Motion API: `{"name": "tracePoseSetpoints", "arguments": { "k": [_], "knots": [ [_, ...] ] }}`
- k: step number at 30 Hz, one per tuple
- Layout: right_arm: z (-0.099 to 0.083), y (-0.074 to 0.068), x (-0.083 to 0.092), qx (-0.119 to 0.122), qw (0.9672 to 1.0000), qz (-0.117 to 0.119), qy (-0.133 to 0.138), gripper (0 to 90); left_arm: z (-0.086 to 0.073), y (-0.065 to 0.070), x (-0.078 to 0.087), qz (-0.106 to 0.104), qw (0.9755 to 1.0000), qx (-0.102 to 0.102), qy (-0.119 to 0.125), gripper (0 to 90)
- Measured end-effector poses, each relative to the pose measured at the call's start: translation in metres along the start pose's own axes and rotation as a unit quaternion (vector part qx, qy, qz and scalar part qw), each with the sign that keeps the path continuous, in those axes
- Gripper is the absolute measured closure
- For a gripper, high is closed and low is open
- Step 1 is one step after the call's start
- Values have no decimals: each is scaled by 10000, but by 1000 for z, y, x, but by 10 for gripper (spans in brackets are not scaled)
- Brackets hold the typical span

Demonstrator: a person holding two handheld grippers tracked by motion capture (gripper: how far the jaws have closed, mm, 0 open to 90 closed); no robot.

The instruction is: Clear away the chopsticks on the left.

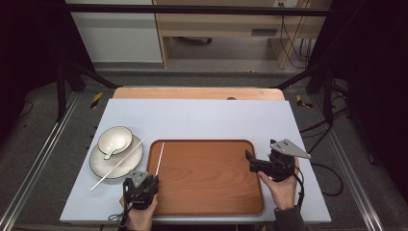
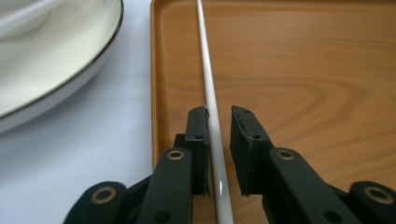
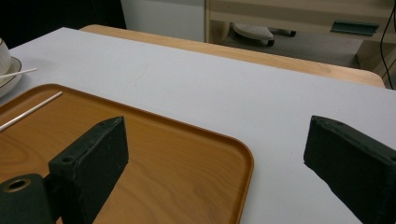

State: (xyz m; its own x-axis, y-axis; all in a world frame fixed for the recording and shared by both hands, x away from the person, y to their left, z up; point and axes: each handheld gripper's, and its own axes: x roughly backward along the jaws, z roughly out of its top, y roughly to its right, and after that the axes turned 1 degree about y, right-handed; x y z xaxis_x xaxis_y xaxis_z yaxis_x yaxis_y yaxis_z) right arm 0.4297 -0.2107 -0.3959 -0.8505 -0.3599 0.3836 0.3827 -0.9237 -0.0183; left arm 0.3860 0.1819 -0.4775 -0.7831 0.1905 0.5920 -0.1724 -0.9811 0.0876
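White tabletop carries a wooden tray point(image 1: 207, 178); one white chopstick point(image 2: 212, 116) lies along its left side between the slightly parted left gripper point(image 2: 218, 122). Right gripper point(image 3: 215, 154) gapes empty. Withdrawing crookedly could roll the chopstick.

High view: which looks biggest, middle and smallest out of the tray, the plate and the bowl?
1. Wooden tray, by far the biggest.
2. Plate, clearly smaller.
3. Bowl, smallest; it sits on the plate.

left gripper point(image 2: 219, 140): fingers slightly parted, low | right gripper point(image 3: 215, 158): fingers wide apart, level
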Motion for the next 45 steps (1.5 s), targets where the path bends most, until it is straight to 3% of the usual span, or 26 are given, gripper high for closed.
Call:
{"name": "tracePoseSetpoints", "arguments": {
  "k": [3, 9, 12, 15, 17, 18, 19, 20, 22, 23, 27, 29, 32, 37, 41, 45],
  "knots": [
    [0, 0, 0, 8, 10000, -10, 2, 67, 5, -2, 6, -116, 9999, -8, 95, 722],
    [0, -1, 1, -3, 10000, -2, 20, 67, 27, -9, 23, -587, 9975, -147, 364, 632],
    [0, 0, 1, 4, 10000, -22, 21, 67, 44, -12, 32, -741, 9950, -479, 459, 565],
    [0, 0, 1, -23, 10000, -18, -1, 68, 51, -14, 38, -815, 9931, -674, 501, 527],
    [-1, 0, 1, -19, 10000, -13, -12, 67, 56, -16, 42, -876, 9908, -903, 492, 516],
    [-1, -1, 0, -16, 10000, -4, -15, 67, 61, -20, 44, -928, 9883, -1113, 466, 491],
    [-1, -1, 0, -6, 10000, -4, -11, 67, 61, -20, 44, -928, 9883, -1113, 466, 482],
    [-1, -2, 0, 11, 10000, 3, -14, 67, 64, -26, 46, -1101, 9853, -1204, 499, 472],
    [0, -2, 1, -9, 10000, 22, -1, 68, 65, -30, 47, -1135, 9851, -1189, 506, 458],
    [0, -2, 1, -4, 10000, 21, 13, 68, 67, -38, 47, -1206, 9855, -1101, 468, 451],
    [0, -2, 1, -14, 10000, 28, 24, 68, 67, -53, 50, -1172, 9850, -1178, 459, 431],
    [0, -1, 2, -38, 10000, 28, 16, 68, 62, -69, 53, -1131, 9858, -1129, 510, 420],
    [-1, -2, 0, -19, 10000, 18, -9, 68, 58, -79, 54, -1130, 9866, -1039, 556, 410],
    [-2, -7, -4, 51, 9999, 93, -69, 67, 47, -96, 54, -1132, 9861, -1090, 548, 400],
    [-2, -7, -5, 75, 9999, 107, -78, 68, 41, -104, 49, -1033, 9864, -1208, 408, 397],
    [-2, -5, -4, 54, 9999, 92, -66, 68, 34, -114, 40, -842, 9886, -1236, 195, 409]
  ]
}}
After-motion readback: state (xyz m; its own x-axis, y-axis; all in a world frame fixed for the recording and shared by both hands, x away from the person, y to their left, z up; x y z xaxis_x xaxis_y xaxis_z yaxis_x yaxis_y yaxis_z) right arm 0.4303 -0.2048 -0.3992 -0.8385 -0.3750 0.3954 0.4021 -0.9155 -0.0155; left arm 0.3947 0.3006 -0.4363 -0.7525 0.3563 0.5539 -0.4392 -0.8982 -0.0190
